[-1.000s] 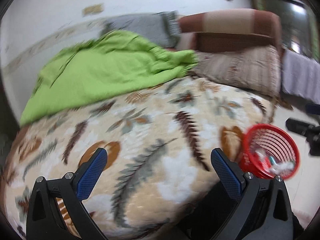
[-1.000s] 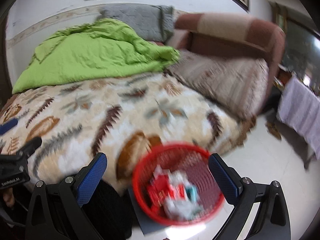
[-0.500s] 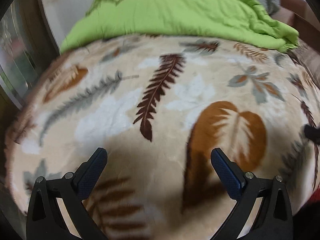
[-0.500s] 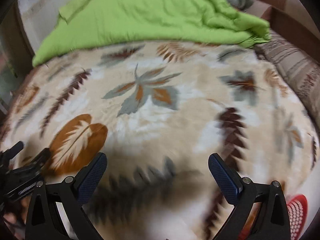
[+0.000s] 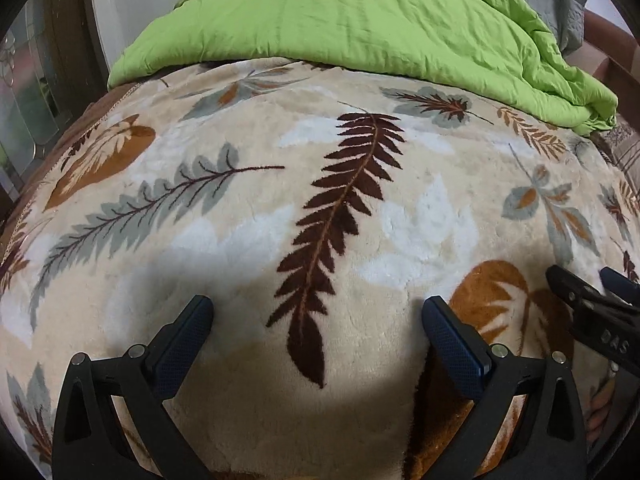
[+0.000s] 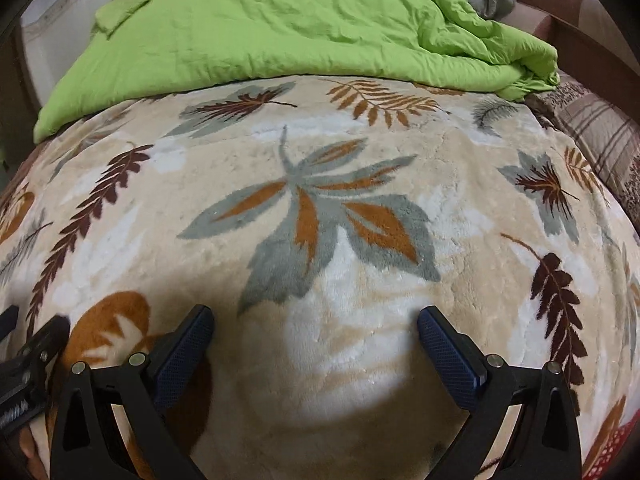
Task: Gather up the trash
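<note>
Hovering over a bed, the left gripper (image 5: 316, 316) and right gripper (image 6: 314, 324) hang released, jaws spread wide and empty, above a cream leaf-print blanket (image 5: 248, 248). Only the right wrist view catches the red trash basket (image 6: 612, 446), a sliver at the bed's lower right edge. A rumpled green comforter (image 6: 260, 28) covers the far side.

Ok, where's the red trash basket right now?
Only a sliver of the red basket shows, at the bottom right corner of the right wrist view, past the leaf-print blanket's edge; the left wrist view doesn't show it.
</note>
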Demonstrator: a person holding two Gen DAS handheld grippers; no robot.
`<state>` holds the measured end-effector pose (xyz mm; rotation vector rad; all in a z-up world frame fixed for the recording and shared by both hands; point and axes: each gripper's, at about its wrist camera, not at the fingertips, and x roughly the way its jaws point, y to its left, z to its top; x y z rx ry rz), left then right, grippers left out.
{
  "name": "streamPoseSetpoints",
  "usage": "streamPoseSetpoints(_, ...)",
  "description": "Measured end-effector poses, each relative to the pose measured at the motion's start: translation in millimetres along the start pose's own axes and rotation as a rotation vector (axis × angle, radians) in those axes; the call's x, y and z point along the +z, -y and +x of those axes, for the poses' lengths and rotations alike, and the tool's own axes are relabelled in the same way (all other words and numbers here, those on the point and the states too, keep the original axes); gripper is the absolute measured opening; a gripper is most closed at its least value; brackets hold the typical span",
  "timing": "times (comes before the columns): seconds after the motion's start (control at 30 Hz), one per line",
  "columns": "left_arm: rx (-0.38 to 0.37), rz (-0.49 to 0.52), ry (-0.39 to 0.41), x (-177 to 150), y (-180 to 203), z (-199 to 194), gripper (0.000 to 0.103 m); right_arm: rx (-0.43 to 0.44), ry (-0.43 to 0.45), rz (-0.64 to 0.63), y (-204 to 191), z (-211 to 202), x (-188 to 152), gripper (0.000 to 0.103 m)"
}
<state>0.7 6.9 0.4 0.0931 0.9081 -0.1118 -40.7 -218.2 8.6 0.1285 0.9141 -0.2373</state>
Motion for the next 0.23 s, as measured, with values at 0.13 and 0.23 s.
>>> streamPoseSetpoints(0.13,-0.023,-0.006,0.009,-1.8,-1.7,-2.0,0.103,0.019,0.016,-0.011,2.2,1.7,-2.3,0.103)
streamPoseSetpoints(0.23,-0.023,-0.009,0.008,-2.8,-1.5,-1.8,0.103,0.017,0.016,-0.013,1.1,1.3,-1.8,0.103)
